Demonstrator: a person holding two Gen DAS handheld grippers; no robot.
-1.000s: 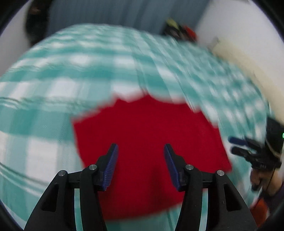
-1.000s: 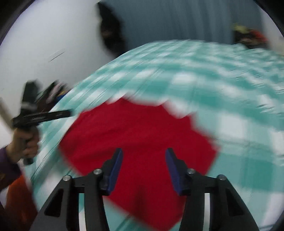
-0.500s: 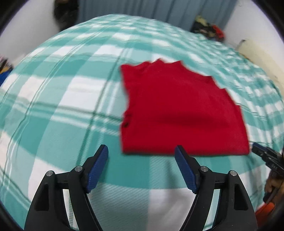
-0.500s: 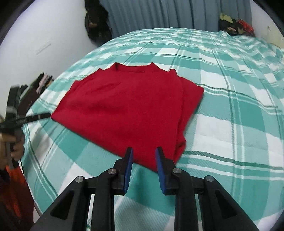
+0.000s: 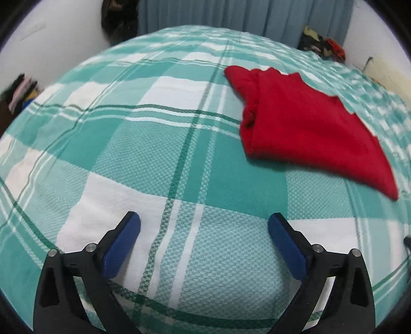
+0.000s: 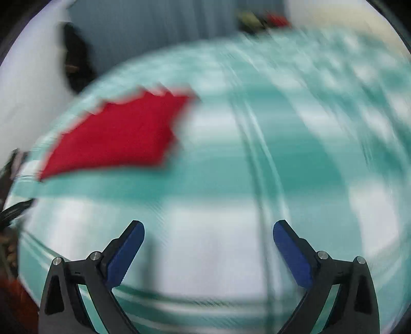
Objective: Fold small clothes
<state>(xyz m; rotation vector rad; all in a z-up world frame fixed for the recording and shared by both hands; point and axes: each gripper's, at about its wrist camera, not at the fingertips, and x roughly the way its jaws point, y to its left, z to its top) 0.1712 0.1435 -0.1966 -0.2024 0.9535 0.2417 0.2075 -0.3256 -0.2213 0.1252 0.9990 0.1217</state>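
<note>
Teal-and-white checked bedspread (image 5: pixel 159 159) fills both views, and on it lies the folded red garment (image 5: pixel 303 123), flat and alone. From the left wrist camera its long axis runs diagonally, from the scalloped neckline end at the far side down to a narrow corner pointing toward the near right. A thick rolled fold runs along its left edge. Over on the right wrist camera the whole picture is smeared with motion blur, but the red garment (image 6: pixel 115 136) shows up as a slanted patch off to the far left, its long axis again on a diagonal.

Left gripper (image 5: pixel 204 232) hangs over bare bedspread, well apart from the garment, which sits ahead of it and to the right. Its blue pads (image 5: pixel 120 246) are spread wide with nothing between them. Right gripper (image 6: pixel 208 237) is likewise splayed wide over a white square of the bedspread (image 6: pixel 295 154), holding nothing, with the garment ahead of it and to the left.

Beyond the garment, a grey-blue curtain (image 5: pixel 244 15) hangs behind the bed, and a heap of mixed clothes (image 5: pixel 322 46) sits at the far right corner.
</note>
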